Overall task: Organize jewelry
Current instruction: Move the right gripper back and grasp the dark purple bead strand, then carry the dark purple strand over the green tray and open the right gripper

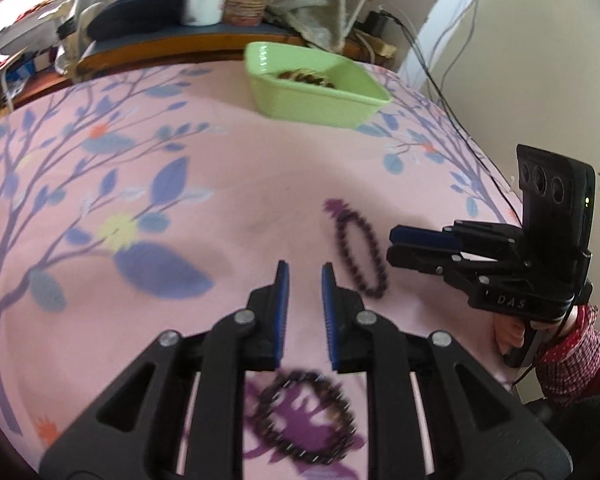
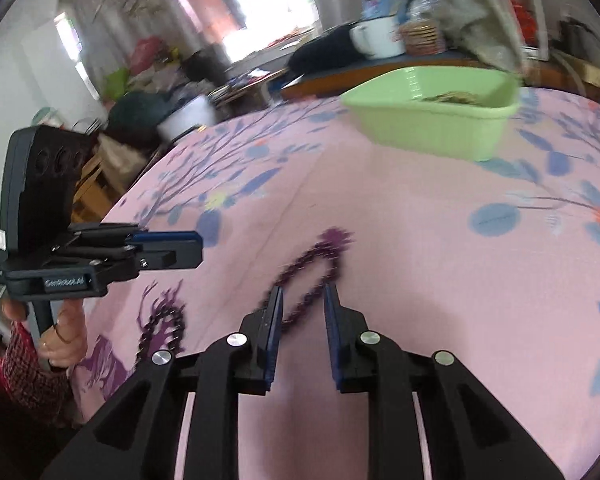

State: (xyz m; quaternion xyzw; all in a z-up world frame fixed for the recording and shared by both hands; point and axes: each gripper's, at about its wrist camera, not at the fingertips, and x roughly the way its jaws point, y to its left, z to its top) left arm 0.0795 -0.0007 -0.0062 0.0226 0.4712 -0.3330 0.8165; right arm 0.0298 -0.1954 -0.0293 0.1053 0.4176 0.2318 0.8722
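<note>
While both grippers hover empty, jaws nearly together: open right gripper (image 2: 302, 300) wide, straddle bracelet (image 2: 308, 276) bead strand, clamp, carry to bowl (image 2: 432, 132) at 1 o'clock.

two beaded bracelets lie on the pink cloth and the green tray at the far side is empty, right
Not quite. The green tray isn't empty: the left wrist view shows jewelry lying inside it. The rest holds: one beaded bracelet and another lie on the pink cloth.
</note>
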